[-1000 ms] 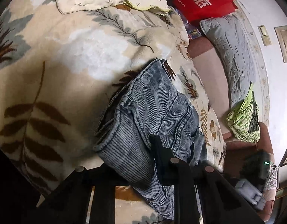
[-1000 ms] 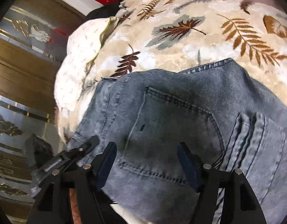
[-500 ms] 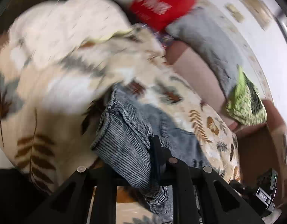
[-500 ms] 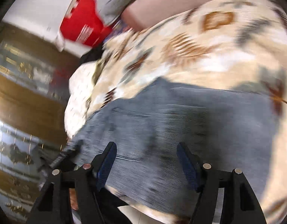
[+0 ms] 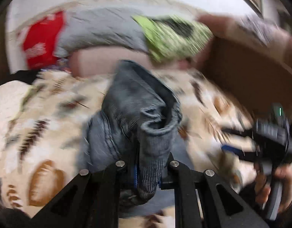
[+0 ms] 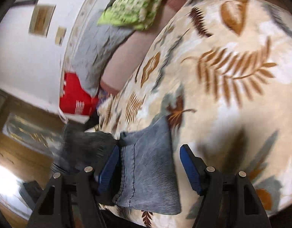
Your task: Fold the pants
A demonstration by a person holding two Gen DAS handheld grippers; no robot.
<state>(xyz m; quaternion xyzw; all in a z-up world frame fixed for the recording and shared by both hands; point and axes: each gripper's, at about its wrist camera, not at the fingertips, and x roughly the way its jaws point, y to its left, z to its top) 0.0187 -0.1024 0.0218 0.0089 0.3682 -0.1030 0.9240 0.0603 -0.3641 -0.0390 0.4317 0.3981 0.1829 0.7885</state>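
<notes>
The red bag (image 5: pixel 41 39) at the far left, up against the wall, has white print on it, but it's smeared by blur in both views, so none of it is readable. Same deal with the little green light on the right gripper's body, no text I can make out.

Left gripper (image 5: pixel 148 168): its fingers are pinched in tight on a bunched-up wad of the pants (image 5: pixel 138 117). The grey-blue ribbed denim squeezes up between the jaws and flops over into a rolled lip just above them. From there the rest of the pants piles away in a rumpled heap toward the far edge of the leaf-print blanket (image 5: pixel 41 125), roughly mid-bed. It's pretty blurry, so I think that's a hem or cuff in the grip, but I wouldn't swear to it.

Further right, the right gripper (image 6: pixel 148 168) is spread wide, blue pads (image 6: pixel 189 171) well apart. A flat flap of the same denim, with a stitched seam running down it, lies on the blanket between those pads. The left pad looks like it's just against the fabric's seamed edge, while the right pad stands clear of it. That flap sits at the near edge of the blanket, right where it drops off.

Behind it all: a grey pillow (image 5: pixel 100 30) along the wall, then a green-and-white patterned cloth (image 5: pixel 172 36) to its right, both resting on the pinkish sheet (image 5: pixel 100 64) past the blanket's far edge.
</notes>
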